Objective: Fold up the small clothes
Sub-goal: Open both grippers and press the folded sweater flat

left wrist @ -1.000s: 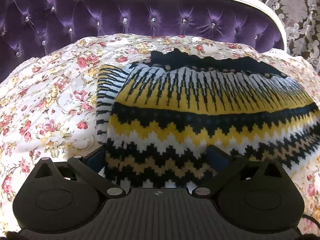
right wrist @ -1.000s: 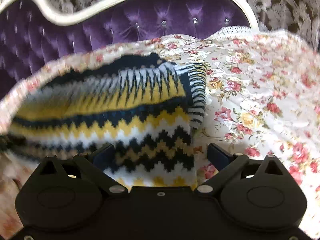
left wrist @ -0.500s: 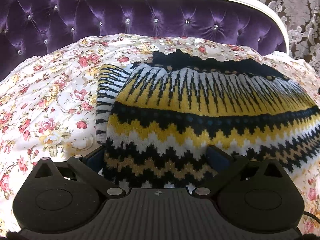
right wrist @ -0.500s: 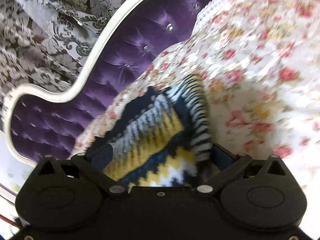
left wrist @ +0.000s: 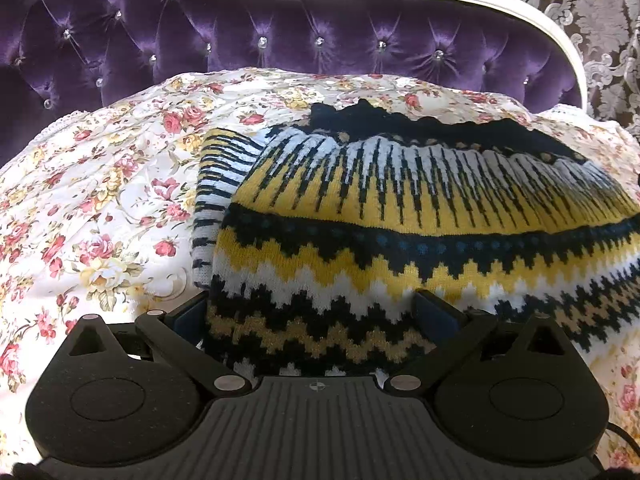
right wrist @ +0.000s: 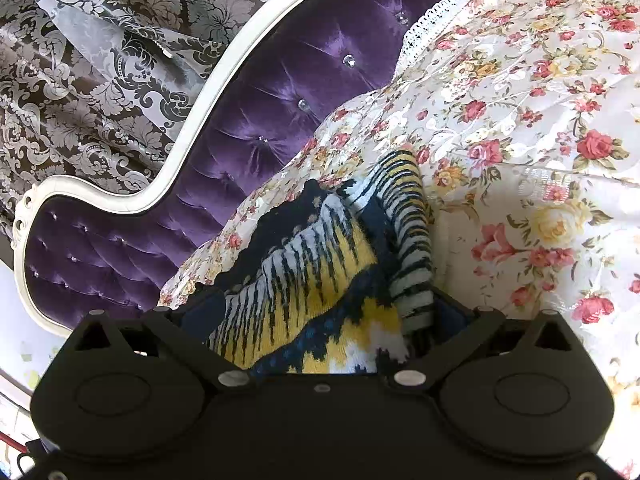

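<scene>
A purple tufted headboard (left wrist: 320, 40), studded with small crystal buttons and edged by a curved white frame (right wrist: 224, 80), stands at the back. Behind it hangs dark damask wallpaper (right wrist: 80, 100) with a silver leaf pattern. A floral bedspread (left wrist: 100, 200) of pink and yellow roses on white covers the bed, brightly lit.
</scene>
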`<state>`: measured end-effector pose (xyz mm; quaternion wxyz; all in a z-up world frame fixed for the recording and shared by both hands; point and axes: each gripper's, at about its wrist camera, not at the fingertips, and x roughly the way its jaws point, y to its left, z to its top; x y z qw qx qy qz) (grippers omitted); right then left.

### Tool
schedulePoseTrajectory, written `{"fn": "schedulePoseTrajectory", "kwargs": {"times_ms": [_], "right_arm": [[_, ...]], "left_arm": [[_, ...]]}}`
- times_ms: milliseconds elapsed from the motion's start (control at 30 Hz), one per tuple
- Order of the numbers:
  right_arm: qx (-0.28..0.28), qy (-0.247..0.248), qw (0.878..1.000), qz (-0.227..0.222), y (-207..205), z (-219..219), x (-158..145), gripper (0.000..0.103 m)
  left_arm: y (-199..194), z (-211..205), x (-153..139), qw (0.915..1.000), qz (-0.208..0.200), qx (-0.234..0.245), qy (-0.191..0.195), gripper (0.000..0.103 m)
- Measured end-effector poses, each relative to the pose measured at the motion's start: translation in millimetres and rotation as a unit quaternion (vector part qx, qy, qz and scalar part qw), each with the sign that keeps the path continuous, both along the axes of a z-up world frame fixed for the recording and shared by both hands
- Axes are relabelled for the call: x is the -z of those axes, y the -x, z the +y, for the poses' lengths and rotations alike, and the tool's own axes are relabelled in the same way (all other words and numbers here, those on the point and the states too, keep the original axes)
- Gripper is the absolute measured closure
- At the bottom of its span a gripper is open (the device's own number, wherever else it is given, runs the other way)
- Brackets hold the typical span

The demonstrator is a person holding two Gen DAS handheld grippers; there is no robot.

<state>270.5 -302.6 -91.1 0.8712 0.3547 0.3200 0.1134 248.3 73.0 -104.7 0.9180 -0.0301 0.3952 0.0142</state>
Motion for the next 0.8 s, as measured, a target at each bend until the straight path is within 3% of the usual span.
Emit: {"fn": "schedulePoseTrajectory", "kwargs": {"times_ms": [800], "right_arm": [[-0.025, 0.034, 0.999, 0.014, 0.7, 3.2, -4.0, 0.000]], "left_arm": [[-0.2, 1.4, -2.9, 0.9999, 0.015, -0.007, 0.001, 0.000]]}}
